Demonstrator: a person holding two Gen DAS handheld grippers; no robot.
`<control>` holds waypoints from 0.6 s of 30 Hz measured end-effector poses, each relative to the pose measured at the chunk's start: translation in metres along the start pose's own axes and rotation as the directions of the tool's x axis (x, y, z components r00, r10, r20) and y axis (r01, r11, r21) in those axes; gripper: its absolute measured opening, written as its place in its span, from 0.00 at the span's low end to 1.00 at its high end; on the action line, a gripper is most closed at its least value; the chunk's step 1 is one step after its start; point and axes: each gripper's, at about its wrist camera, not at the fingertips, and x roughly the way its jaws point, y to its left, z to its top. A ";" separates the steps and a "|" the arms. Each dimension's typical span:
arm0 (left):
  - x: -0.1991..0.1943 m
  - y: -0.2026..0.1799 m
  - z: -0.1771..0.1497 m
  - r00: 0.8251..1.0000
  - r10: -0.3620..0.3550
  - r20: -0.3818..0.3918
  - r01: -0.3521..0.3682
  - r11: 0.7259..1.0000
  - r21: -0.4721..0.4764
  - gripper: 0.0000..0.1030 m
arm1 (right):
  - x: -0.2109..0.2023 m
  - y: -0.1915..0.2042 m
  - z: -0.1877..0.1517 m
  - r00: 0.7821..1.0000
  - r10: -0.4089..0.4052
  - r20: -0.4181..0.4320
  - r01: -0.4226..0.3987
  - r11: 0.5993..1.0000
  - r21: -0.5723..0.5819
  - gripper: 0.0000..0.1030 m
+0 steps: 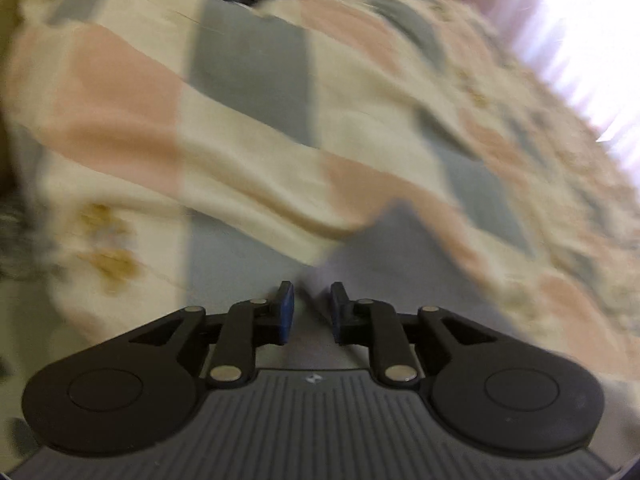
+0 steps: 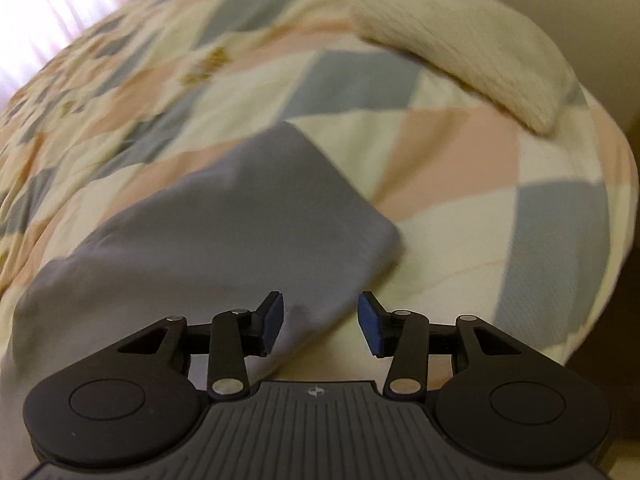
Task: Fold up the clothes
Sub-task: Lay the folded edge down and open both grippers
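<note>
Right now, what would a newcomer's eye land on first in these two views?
The grey garment spread on the checked bedspread, just ahead of the open right claw. Next, the cream knitted piece lying farther back, toward the right. In the left view, the left claw hangs open close over grey cloth.

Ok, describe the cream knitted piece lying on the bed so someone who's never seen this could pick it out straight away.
Start from the bed, covered by a quilt in cream, pink and blue-grey diamond patches. In the right wrist view, look to its far right edge: the cream knitted garment lies there folded, well beyond the plain grey garment near the right hand-held gripper. Its ribbed knit texture and single off-white colour set it apart.
</note>
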 end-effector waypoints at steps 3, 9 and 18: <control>-0.023 -0.018 0.001 0.996 -0.019 0.081 0.012 0.996 0.087 0.11 | -0.006 0.021 -0.008 0.999 0.014 0.049 -0.009 0.995 -0.097 0.33; -0.022 -0.122 -0.040 0.964 -0.264 -0.005 0.221 0.793 0.568 0.15 | -0.006 0.068 -0.041 0.992 0.113 0.056 -0.090 0.945 -0.315 0.33; 0.040 -0.105 -0.010 0.996 -0.090 0.015 0.066 0.826 0.559 0.03 | 0.002 0.059 -0.045 0.993 0.076 0.092 -0.038 0.933 -0.359 0.32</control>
